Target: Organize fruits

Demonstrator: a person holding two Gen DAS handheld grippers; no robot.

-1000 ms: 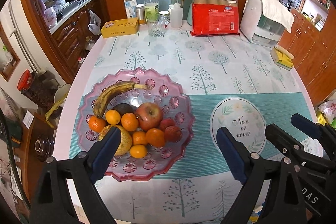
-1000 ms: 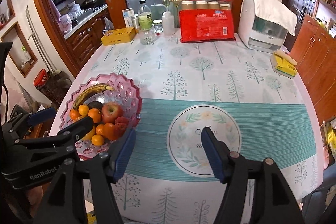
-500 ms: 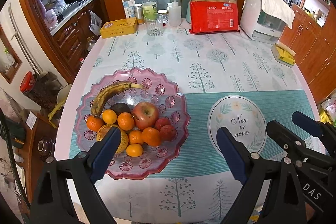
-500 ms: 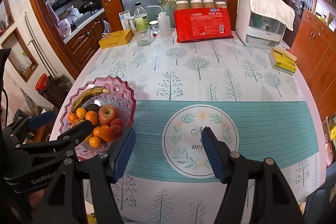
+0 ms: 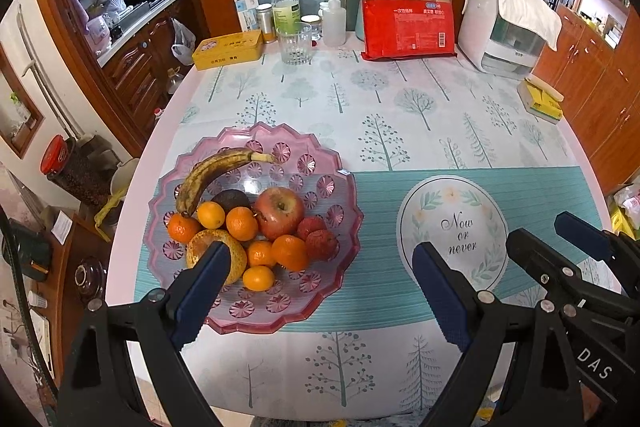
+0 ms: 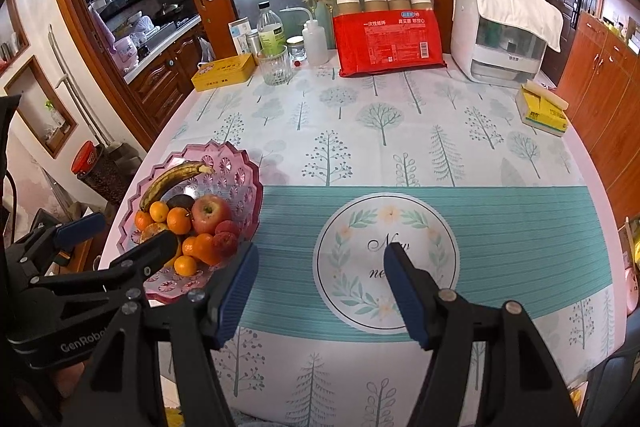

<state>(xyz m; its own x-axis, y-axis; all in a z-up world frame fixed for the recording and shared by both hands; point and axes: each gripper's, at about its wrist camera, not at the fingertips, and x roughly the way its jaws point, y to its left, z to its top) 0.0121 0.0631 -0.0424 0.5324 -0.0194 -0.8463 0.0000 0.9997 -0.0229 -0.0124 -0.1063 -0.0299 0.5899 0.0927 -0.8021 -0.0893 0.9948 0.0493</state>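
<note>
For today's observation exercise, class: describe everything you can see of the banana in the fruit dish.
The banana is long, curved and overripe, its yellow peel heavily browned. It lies along the far left side of the pink dish, with its stem pointing right and its dark tip down among the oranges, touching them. An avocado sits beside its lower end. No claw touches it.

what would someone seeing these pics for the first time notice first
The pink scalloped fruit plate on the near left of the table draws the eye, heaped with a red apple, small oranges and a browning banana along its far side. Next comes the bright red package standing at the table's far edge. Both claws, left and right, are open and empty above the near edge.
</note>
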